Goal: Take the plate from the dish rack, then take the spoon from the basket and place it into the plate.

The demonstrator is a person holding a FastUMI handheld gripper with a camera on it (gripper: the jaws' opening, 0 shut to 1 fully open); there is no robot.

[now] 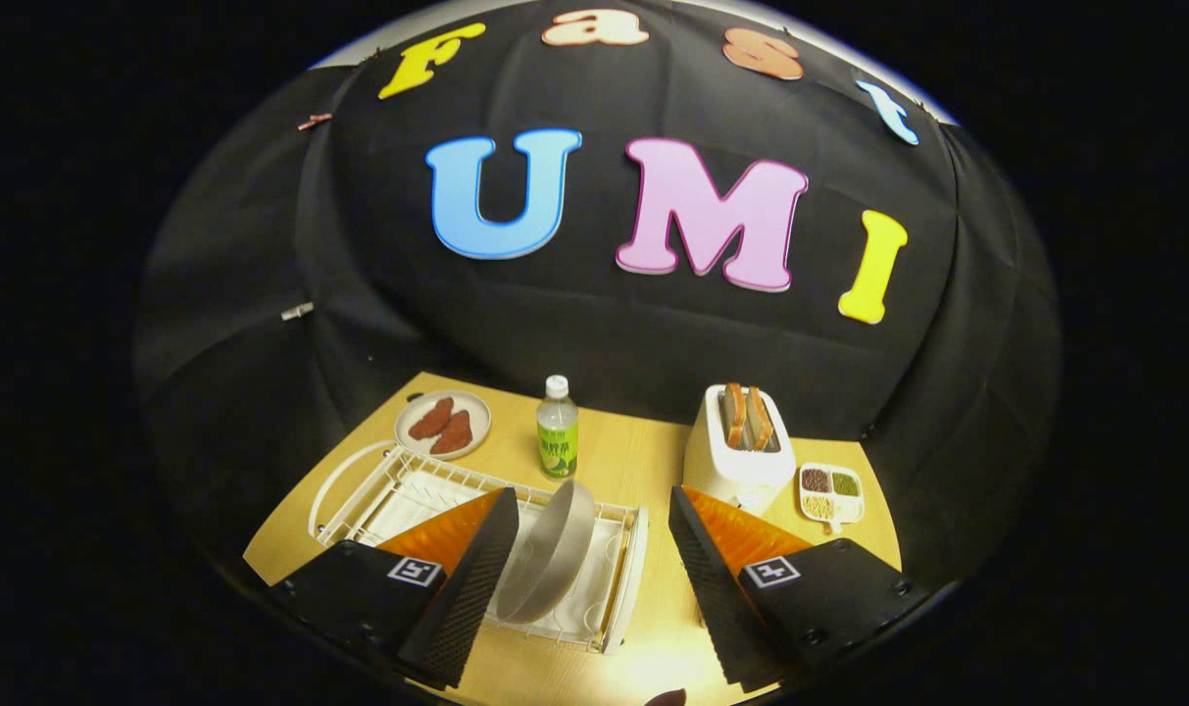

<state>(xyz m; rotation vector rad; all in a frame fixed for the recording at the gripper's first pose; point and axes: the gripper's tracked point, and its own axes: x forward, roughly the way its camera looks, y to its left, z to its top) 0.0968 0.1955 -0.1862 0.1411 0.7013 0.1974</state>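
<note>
A grey plate (547,551) stands on edge in the white wire dish rack (621,579), leaning a little to the right. My gripper (594,579) hovers above the rack with its fingers wide apart and nothing between them. The left finger (476,579) sits just left of the plate, close to its rim. The right finger (702,579) hangs over bare wooden table to the right of the rack. The rack's left half lies partly hidden behind the left finger.
A plate with two reddish pieces of food (443,424) lies at the back left. A green-labelled bottle (558,428) stands behind the rack. A white toaster with two slices of toast (741,446) and a small divided dish of grains (830,492) sit at the back right.
</note>
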